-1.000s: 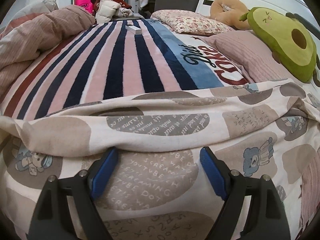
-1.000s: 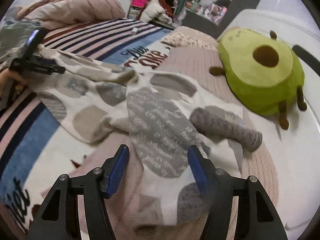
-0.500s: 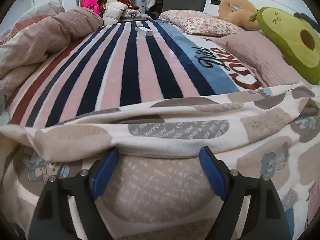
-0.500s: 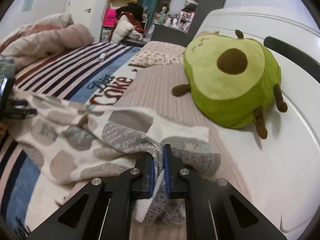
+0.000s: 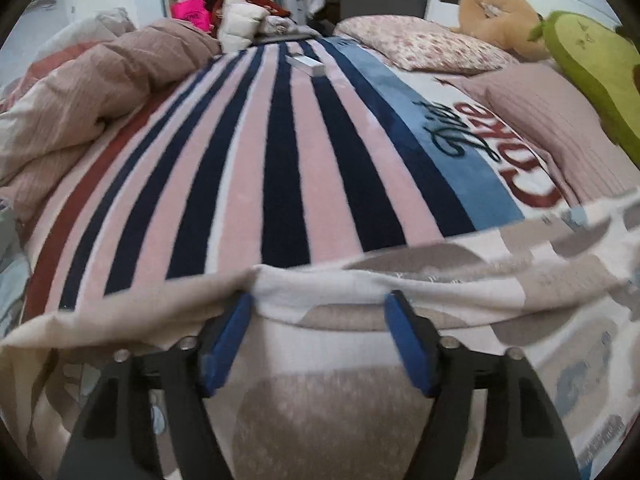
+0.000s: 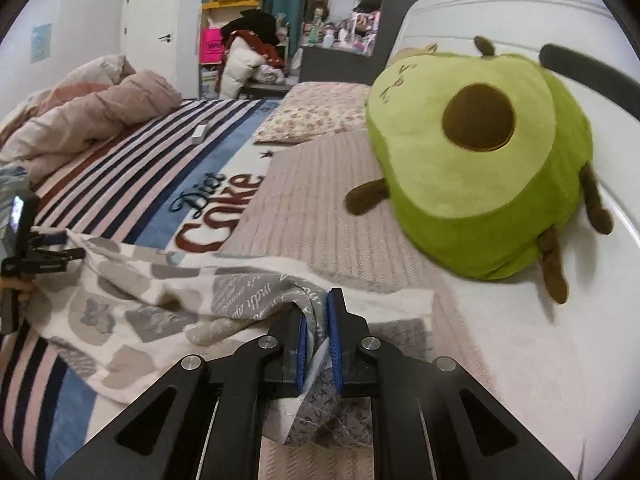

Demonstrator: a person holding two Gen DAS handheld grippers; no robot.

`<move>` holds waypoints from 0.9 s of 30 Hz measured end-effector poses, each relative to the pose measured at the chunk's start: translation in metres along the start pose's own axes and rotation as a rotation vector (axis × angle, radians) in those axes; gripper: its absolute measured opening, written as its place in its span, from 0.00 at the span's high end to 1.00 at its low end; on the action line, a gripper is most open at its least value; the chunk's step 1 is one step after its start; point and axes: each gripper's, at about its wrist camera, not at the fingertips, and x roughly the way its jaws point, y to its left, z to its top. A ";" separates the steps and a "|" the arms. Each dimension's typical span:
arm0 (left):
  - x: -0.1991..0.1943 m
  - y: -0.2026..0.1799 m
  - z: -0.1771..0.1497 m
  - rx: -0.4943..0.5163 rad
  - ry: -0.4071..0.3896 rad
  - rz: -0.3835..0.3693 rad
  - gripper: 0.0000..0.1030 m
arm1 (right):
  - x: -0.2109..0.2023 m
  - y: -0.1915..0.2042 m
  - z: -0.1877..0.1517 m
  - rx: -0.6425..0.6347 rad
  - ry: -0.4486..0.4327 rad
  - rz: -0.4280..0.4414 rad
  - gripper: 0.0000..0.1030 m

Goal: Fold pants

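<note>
The pants [image 5: 328, 412] are cream with grey and beige patches and lie spread across the striped bed. In the left wrist view their upper edge [image 5: 320, 292] runs across the tips of my left gripper [image 5: 318, 320]. Its jaws are closing, with cloth between the blue pads [image 5: 226, 340], which do not visibly pinch it. My right gripper [image 6: 316, 320] is shut on a bunched fold of the pants [image 6: 168, 304] and holds it slightly raised near the pink pillow. The left gripper [image 6: 74, 255] also shows at the far left of the right wrist view, at the pants' other end.
A green avocado plush [image 6: 476, 160] leans on the white headboard [image 6: 500, 8]. A ribbed pink pillow [image 6: 320, 200], a floral pillow [image 5: 424, 46] and a tan plush [image 5: 496, 16] lie nearby. A crumpled duvet [image 5: 92, 100] is at the left. A small white box [image 5: 306, 65] rests on the striped blanket [image 5: 280, 160].
The right gripper has shut on a fold of the pants and lifted it, rolling somewhat. The left gripper has moved to the pants' upper edge and its jaws have narrowed.
</note>
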 end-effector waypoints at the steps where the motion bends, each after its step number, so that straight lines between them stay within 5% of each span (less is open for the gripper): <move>1: 0.002 -0.002 0.003 0.004 -0.002 0.018 0.41 | 0.001 -0.001 0.003 0.002 -0.012 -0.010 0.96; 11: 0.011 0.009 0.023 -0.069 -0.062 0.138 0.41 | 0.012 -0.008 0.015 0.009 -0.055 -0.091 0.95; 13: 0.009 0.012 0.023 -0.091 -0.062 0.139 0.41 | 0.024 -0.011 0.015 0.006 -0.015 -0.119 0.80; 15: -0.004 0.013 0.021 -0.097 -0.086 0.090 0.39 | 0.029 -0.012 0.012 -0.002 -0.014 -0.159 0.48; 19: -0.029 0.004 0.016 -0.071 -0.089 -0.007 0.34 | 0.016 -0.012 0.005 0.051 -0.067 -0.078 0.46; 22: -0.032 -0.012 0.010 -0.013 0.007 -0.168 0.33 | 0.001 -0.004 0.002 0.069 -0.107 0.018 0.46; 27: -0.029 -0.042 -0.006 0.113 0.045 -0.182 0.33 | -0.021 0.031 0.000 -0.033 -0.175 0.032 0.46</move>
